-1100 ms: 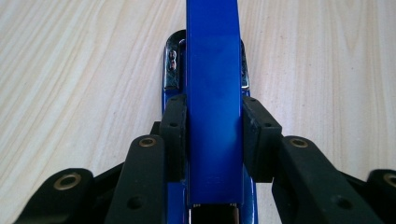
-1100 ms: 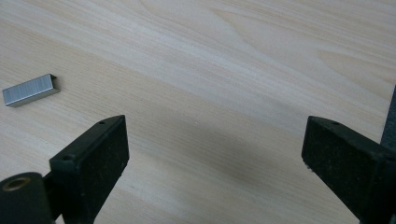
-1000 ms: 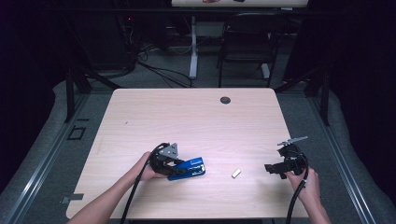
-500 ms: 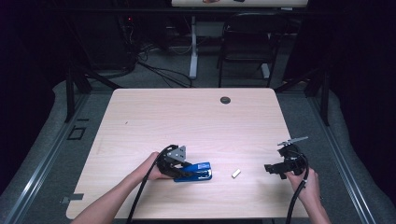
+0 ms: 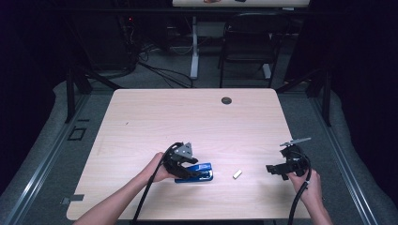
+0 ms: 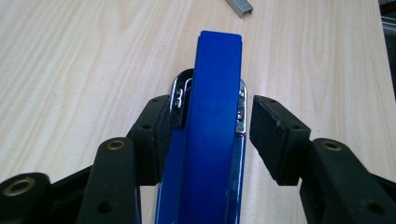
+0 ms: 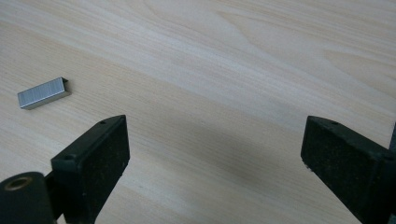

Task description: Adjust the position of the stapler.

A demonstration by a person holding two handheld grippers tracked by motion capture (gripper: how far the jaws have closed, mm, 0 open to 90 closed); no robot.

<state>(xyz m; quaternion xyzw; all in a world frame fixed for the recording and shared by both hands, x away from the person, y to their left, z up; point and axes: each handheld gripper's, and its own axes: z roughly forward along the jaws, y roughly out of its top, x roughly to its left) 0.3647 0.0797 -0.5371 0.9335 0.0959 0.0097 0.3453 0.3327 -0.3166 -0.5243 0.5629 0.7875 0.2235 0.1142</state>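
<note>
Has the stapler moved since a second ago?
Yes. The stapler has slid right along the table, closing on the staple strip, which stayed put.

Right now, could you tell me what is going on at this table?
A person works with a gripper in each hand. The left gripper straddles a blue stapler lying on the wooden table; its jaws have just been opening, with a gap showing at one pad, so the grip is let go. The right gripper waits open near the table's right edge. A strip of staples lies between the two.
</note>
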